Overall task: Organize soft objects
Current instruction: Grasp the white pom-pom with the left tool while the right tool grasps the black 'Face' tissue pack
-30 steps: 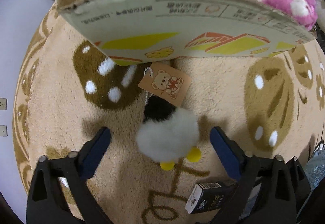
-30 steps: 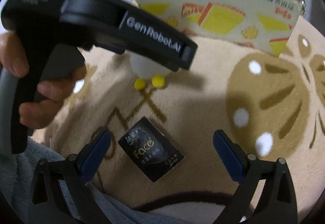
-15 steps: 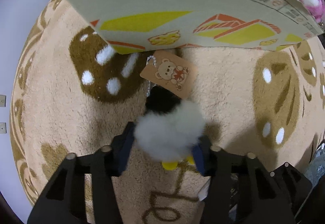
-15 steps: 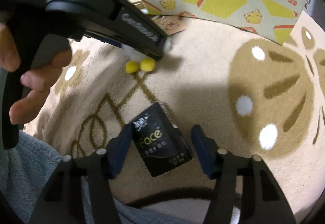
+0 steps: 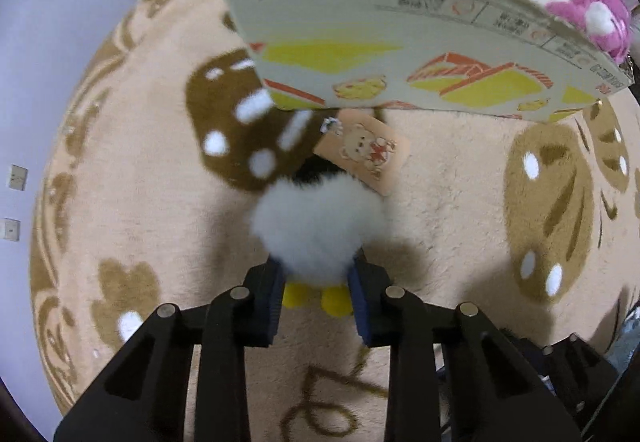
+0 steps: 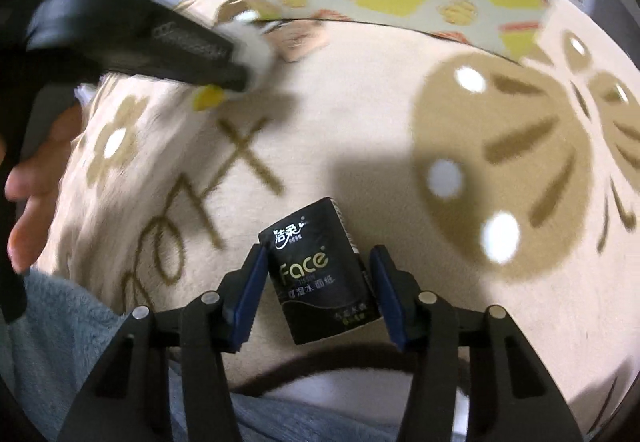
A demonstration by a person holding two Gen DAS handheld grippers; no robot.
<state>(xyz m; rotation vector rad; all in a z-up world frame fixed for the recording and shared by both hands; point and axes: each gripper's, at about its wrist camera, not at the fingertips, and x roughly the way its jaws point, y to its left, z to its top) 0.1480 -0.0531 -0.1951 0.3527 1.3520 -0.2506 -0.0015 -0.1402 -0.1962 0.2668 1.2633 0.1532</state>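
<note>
Both of my grippers have gone from spread wide a second ago to clamped on something now. My left gripper [image 5: 316, 294] had the fluffy white plush toy [image 5: 320, 226] lying loose between its parted blue pads; those pads now press into the toy's lower body from both sides, and its two yellow feet [image 5: 316, 298] sit between the fingertips. The toy's bear-printed paper tag [image 5: 366, 153] sticks out toward the cardboard box [image 5: 400, 53], which stands just beyond the toy on the beige patterned rug [image 5: 460, 209]. A pink plush [image 5: 588, 13] shows over the box's rim at its right end.

My right gripper [image 6: 318, 294] has likewise closed in: the black "Face" tissue pack [image 6: 320, 274], which lay free on the rug well ahead of the fingers, is now between the pads. The right pad seems to touch its edge; at the left pad I cannot tell whether a thin gap remains, so the grip looks snug but I cannot confirm it. The pack is on the side of the rug far from the box, close to a grey-blue fleece [image 6: 60, 330].

In the right wrist view, my left hand [image 6: 28, 201] wraps the black handle, fingers curled, with the tool angled toward the box and blurred by motion.
</note>
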